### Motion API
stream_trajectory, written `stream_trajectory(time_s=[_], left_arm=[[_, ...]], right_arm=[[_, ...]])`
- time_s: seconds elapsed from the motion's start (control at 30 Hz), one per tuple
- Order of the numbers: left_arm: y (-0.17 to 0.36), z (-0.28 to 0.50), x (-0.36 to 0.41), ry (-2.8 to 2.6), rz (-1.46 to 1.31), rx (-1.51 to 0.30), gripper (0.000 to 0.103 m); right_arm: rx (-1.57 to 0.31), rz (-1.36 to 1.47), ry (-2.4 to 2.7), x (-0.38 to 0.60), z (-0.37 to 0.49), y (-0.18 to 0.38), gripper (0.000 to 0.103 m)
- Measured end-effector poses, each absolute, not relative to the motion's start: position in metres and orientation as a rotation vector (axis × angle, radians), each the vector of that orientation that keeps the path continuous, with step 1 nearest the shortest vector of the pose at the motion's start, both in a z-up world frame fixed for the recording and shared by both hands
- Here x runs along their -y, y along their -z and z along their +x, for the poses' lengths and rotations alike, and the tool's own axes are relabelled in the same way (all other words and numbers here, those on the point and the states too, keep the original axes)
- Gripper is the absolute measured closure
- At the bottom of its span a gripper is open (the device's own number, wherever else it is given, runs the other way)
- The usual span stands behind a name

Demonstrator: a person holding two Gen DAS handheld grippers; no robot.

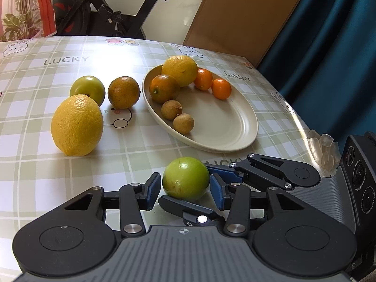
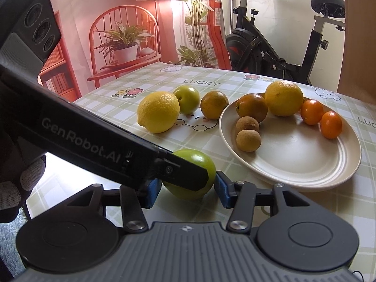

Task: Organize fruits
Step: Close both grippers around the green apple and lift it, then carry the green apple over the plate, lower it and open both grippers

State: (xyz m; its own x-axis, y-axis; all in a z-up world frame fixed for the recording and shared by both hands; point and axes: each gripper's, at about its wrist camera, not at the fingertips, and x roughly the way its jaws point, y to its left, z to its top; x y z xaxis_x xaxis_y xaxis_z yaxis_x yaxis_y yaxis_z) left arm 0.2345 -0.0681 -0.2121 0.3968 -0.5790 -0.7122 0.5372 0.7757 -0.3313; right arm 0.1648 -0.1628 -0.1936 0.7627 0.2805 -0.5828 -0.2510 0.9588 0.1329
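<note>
Checked tablecloth (image 1: 70, 178) with "LUCKY" print and cartoon rabbits covers the table. A green round fruit (image 1: 185, 181) sits on the cloth just in front of the oval cream plate (image 1: 225, 127), near the table's close edge. Both grippers converge on it. Left gripper (image 1: 185, 189): blue pads (image 1: 151, 191) stand either side of the fruit with a thin gap showing on each side, so the jaws are open around it, not pressing. Right gripper (image 2: 188, 191): its blue pads (image 2: 222, 191) likewise flank the same fruit (image 2: 202, 162); the right-hand pad stands clear of the skin, the left-hand pad is partly hidden behind the left gripper's finger (image 2: 181, 174), which crosses in front of the fruit, so contact on that side cannot be told. Right jaws read as open around the fruit. On the plate: a large yellow citrus (image 1: 179, 70) at the far rim, a dark orange-green citrus (image 1: 164, 88) beside it, two small orange kumquat-like fruits (image 1: 212, 83), two small brown round fruits (image 1: 177, 116). Off the plate, to its left on the cloth: a lemon (image 1: 77, 124), a second green fruit (image 1: 88, 89) behind it, a brownish orange (image 1: 123, 91). A gloved hand (image 2: 14, 188) shows at the left edge of the right wrist view. An exercise bike (image 2: 282, 47) stands behind the table.
</note>
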Motion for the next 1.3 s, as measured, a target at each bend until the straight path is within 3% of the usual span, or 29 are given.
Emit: stream_trajectory(time_s=[0.77, 1.3], left_arm=[[0.178, 0.233, 0.083, 0.716, -0.023, -0.826, 0.056], [0.174, 0.318, 0.149, 0.731, -0.008, -0.883, 0.055]], right_arm=[[-0.570, 0.112, -0.250, 0.181, 0.159, 0.166, 0.051], [-0.544, 0.129, -0.157, 0.240, 0.218, 0.155, 0.051]])
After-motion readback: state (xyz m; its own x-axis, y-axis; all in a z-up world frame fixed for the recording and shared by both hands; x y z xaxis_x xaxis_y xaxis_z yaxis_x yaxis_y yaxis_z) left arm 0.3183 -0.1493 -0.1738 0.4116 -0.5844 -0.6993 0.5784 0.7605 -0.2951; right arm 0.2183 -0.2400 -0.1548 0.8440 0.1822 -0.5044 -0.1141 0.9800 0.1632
